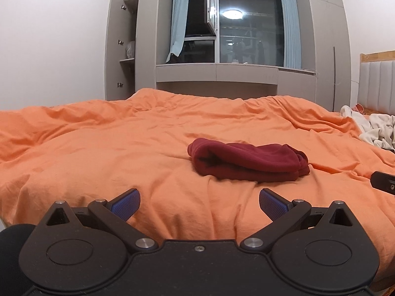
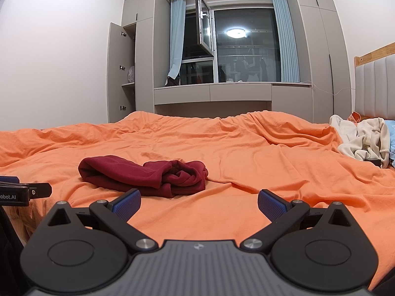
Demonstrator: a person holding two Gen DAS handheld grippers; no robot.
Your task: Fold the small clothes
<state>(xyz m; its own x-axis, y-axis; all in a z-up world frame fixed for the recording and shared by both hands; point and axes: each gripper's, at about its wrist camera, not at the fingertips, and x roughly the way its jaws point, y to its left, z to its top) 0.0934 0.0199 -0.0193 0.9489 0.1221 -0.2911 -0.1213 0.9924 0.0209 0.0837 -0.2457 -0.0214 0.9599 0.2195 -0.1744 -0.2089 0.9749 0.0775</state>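
Observation:
A dark red garment [image 1: 249, 162] lies folded into a thick bundle on the orange bedspread [image 1: 123, 153]. In the right wrist view the same red garment [image 2: 145, 175] sits left of centre, its bunched end toward the right. My left gripper [image 1: 199, 203] hovers open just short of the bundle, nothing between its blue pads. My right gripper [image 2: 198, 203] is open too, empty, with the garment ahead and to its left. A part of the right gripper [image 1: 384, 181] shows at the left view's right edge, and the left gripper [image 2: 24, 190] shows at the right view's left edge.
A heap of pale clothes [image 2: 363, 140] lies at the bed's right side near the padded headboard [image 2: 375, 86]. Grey wardrobes [image 2: 130, 69], one door ajar, and a dark window [image 2: 246, 51] stand beyond the bed. The orange bedspread [image 2: 259, 153] stretches wide around the bundle.

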